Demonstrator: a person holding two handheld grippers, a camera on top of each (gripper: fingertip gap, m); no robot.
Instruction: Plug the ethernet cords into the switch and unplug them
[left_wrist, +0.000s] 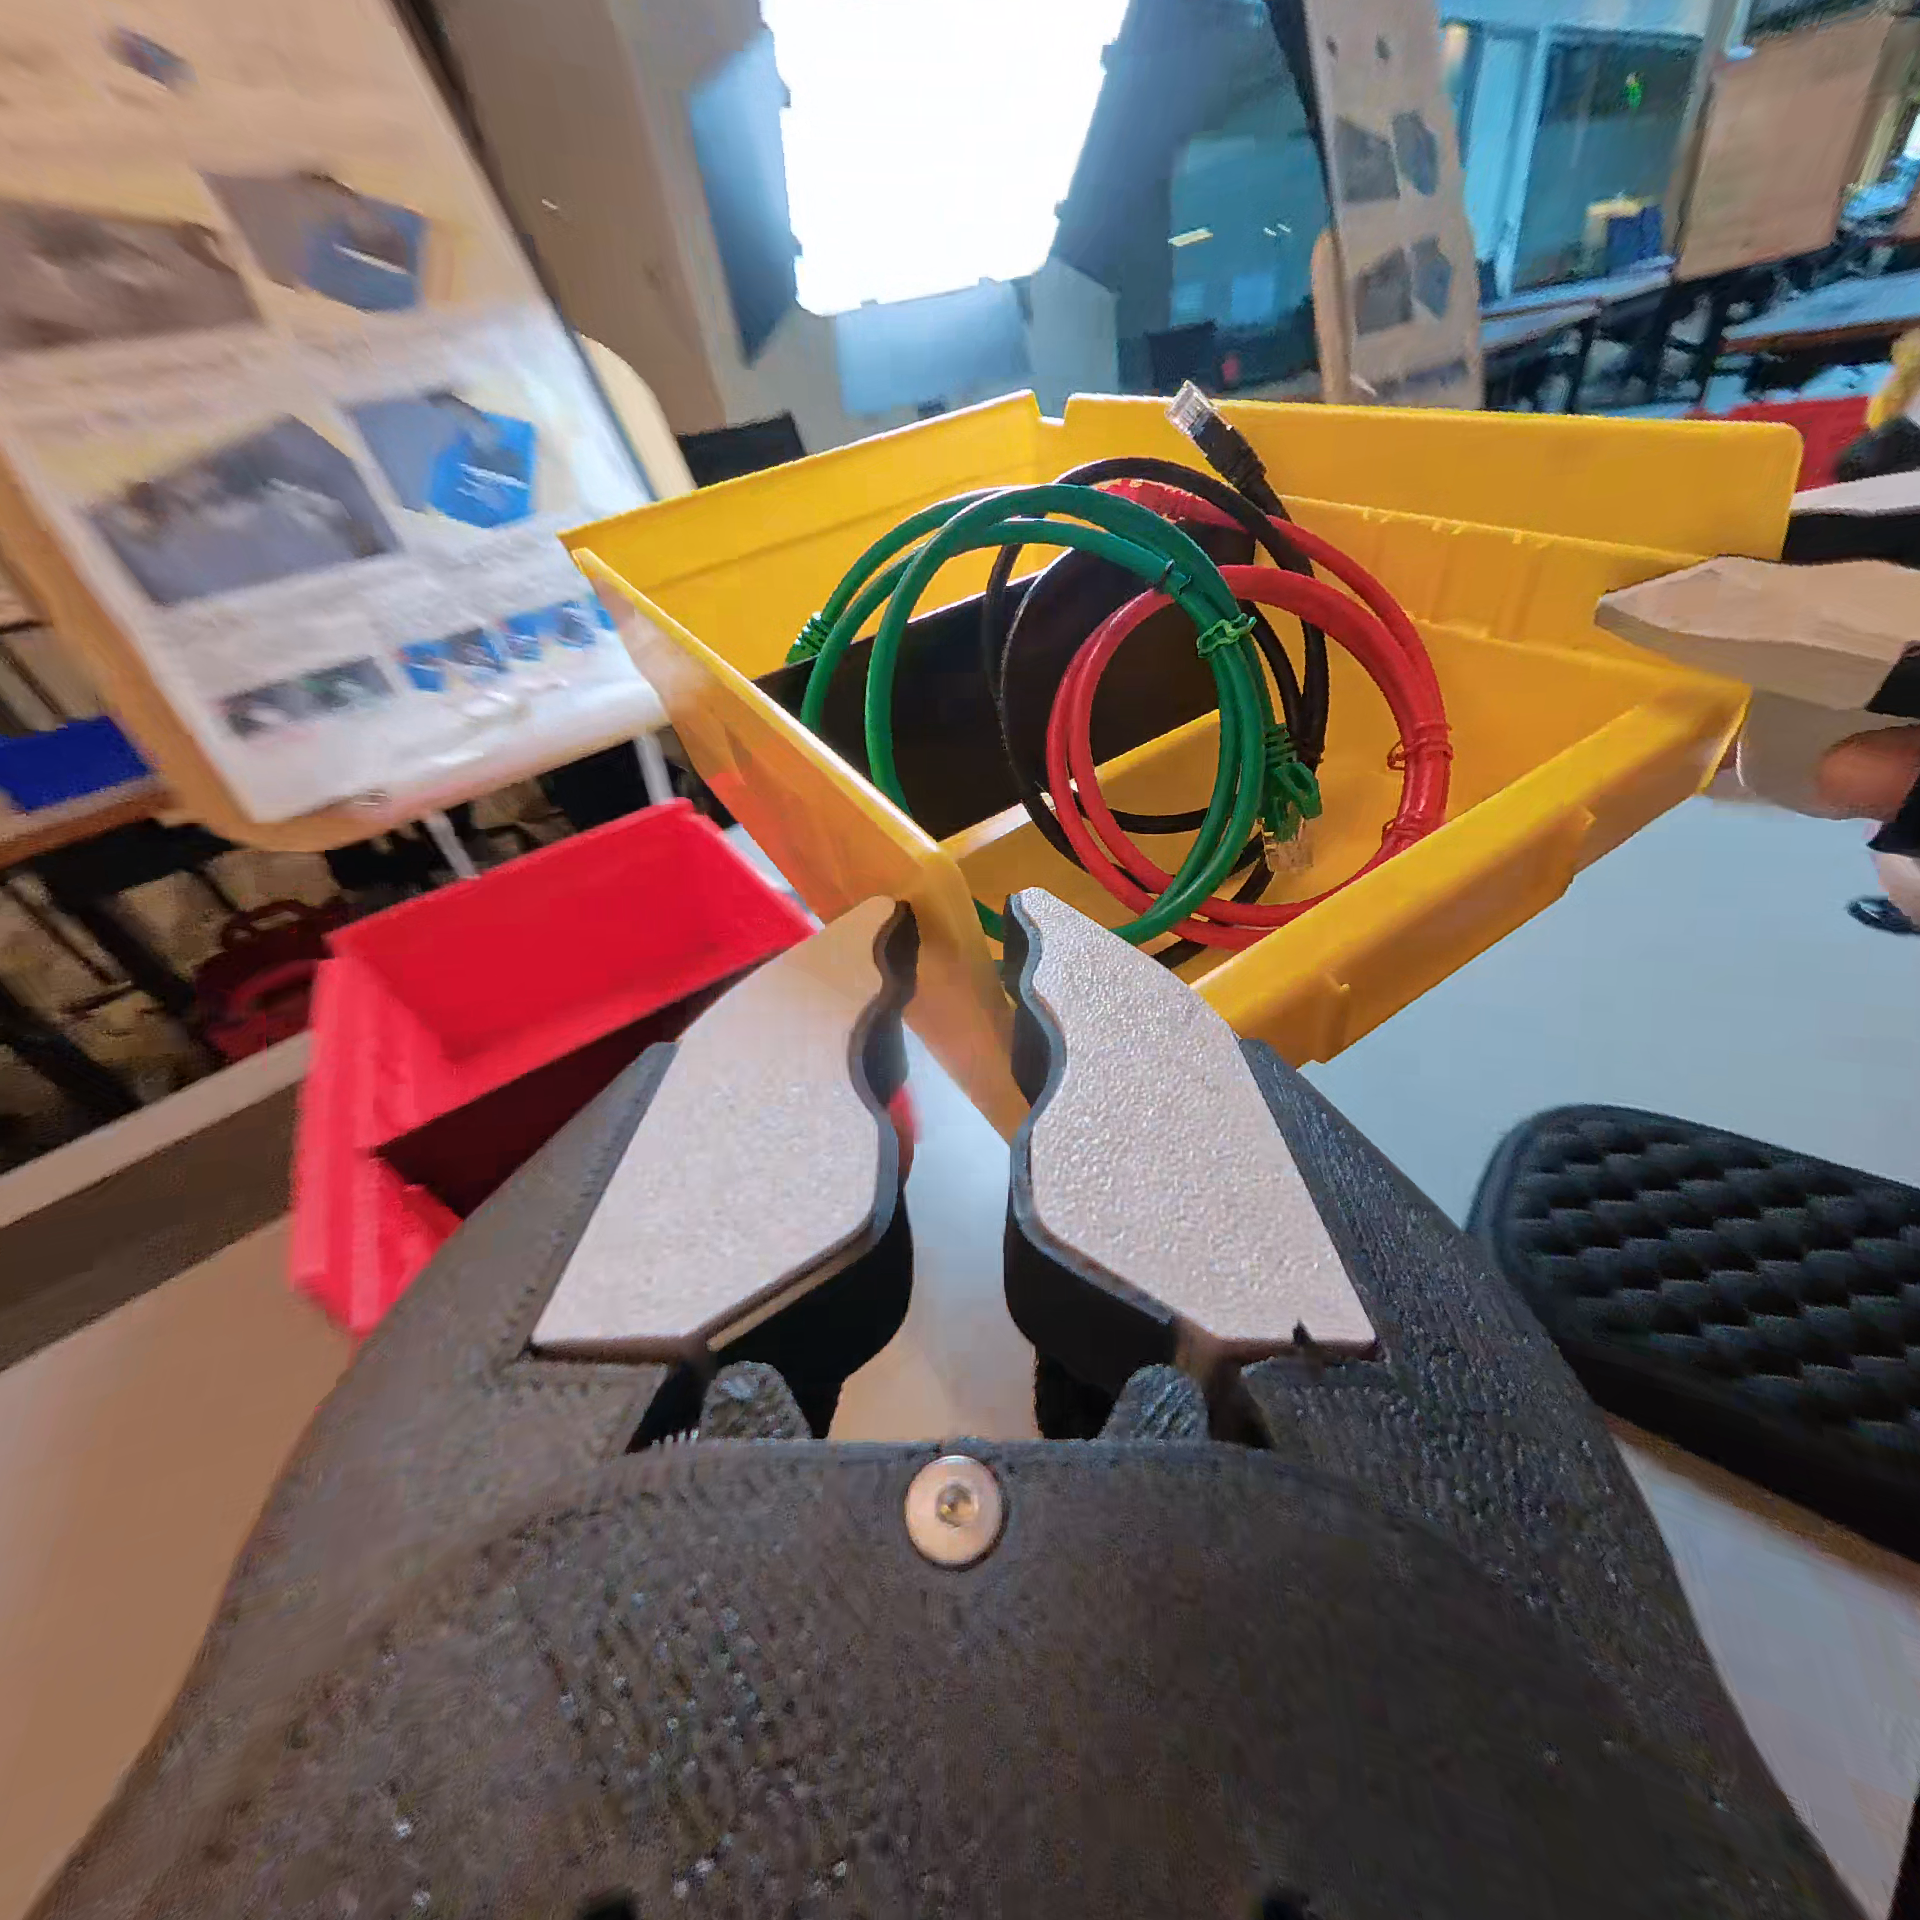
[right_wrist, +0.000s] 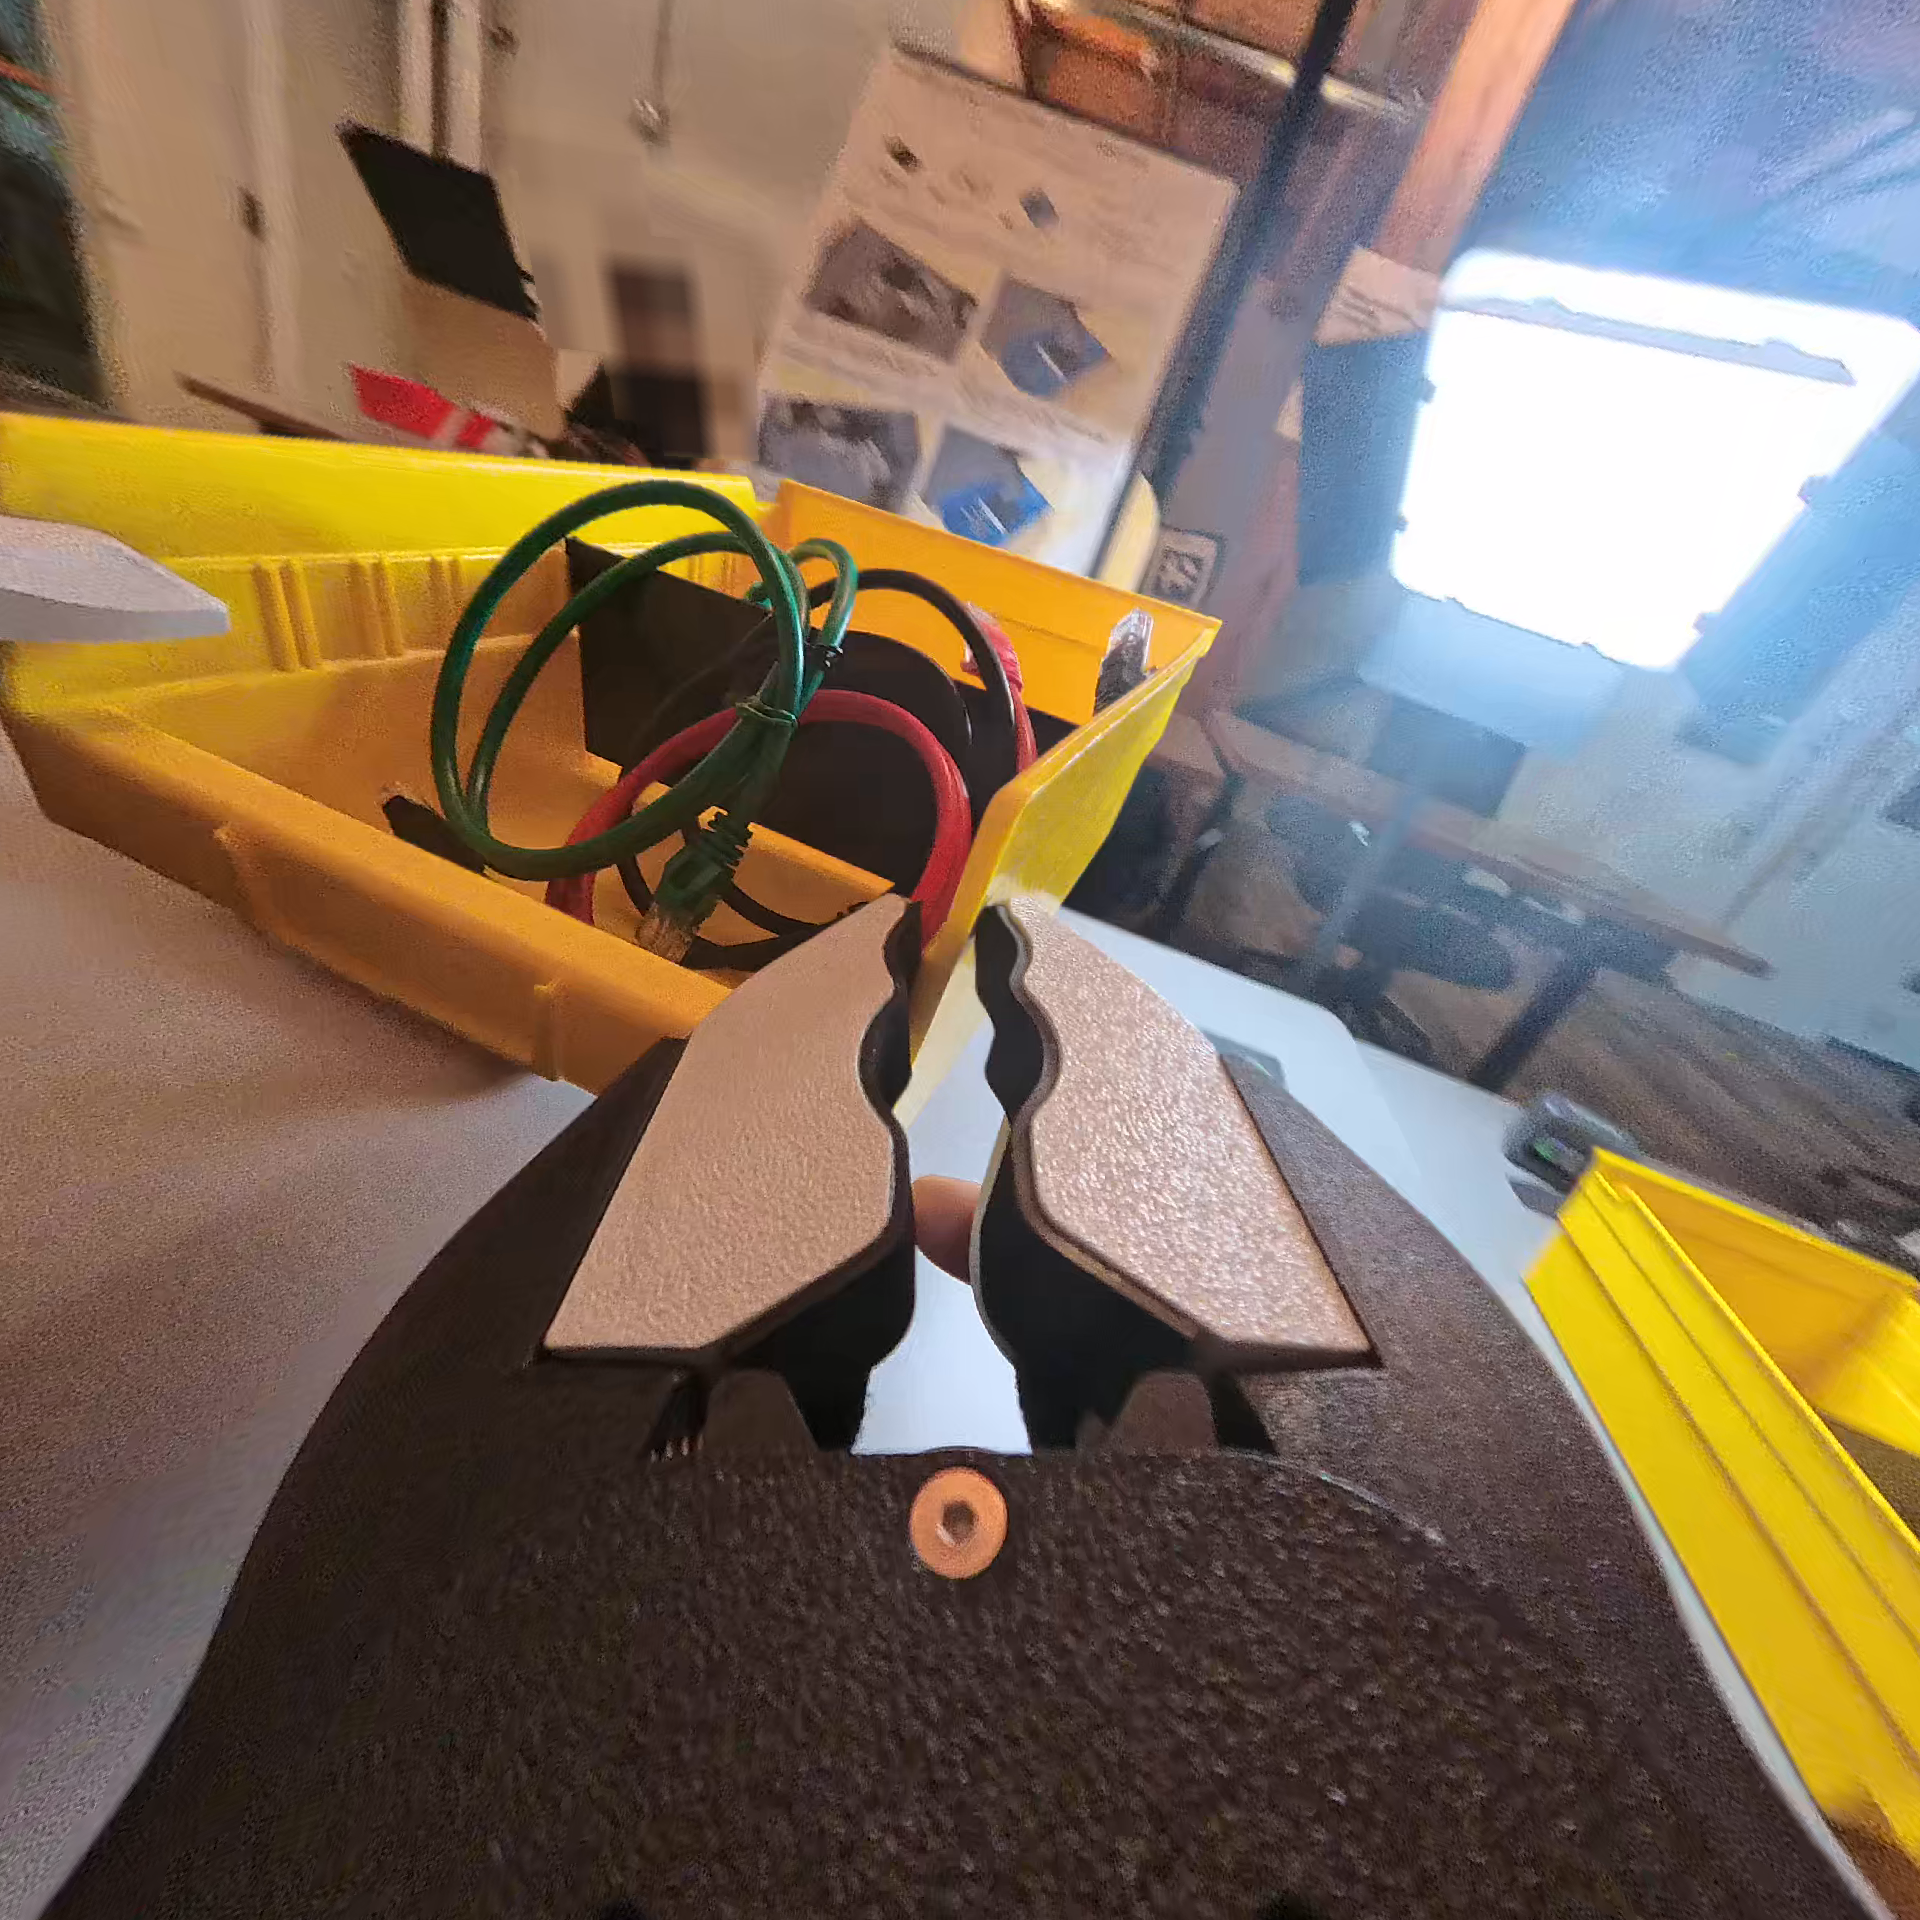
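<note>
Yellow bin (left_wrist: 1403, 935) is pinched at both side walls: left gripper (left_wrist: 961, 920) and right gripper (right_wrist: 948, 920) each clamp one. Keep it level; ahead, coiled green cord (left_wrist: 1049, 665), red cord (left_wrist: 1247, 758), black cord (left_wrist: 1299, 623) could spill.

Right tool (right_wrist: 948, 920) clamps yellow bin (right_wrist: 1049, 821) wall holding cords (right_wrist: 623, 748).

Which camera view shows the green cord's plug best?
The left wrist view: the green cord hangs with its plug unobstructed against the yellow bin wall. In the right wrist view the same plug lies low behind the bin's front wall, partly hidden and darker.
</note>
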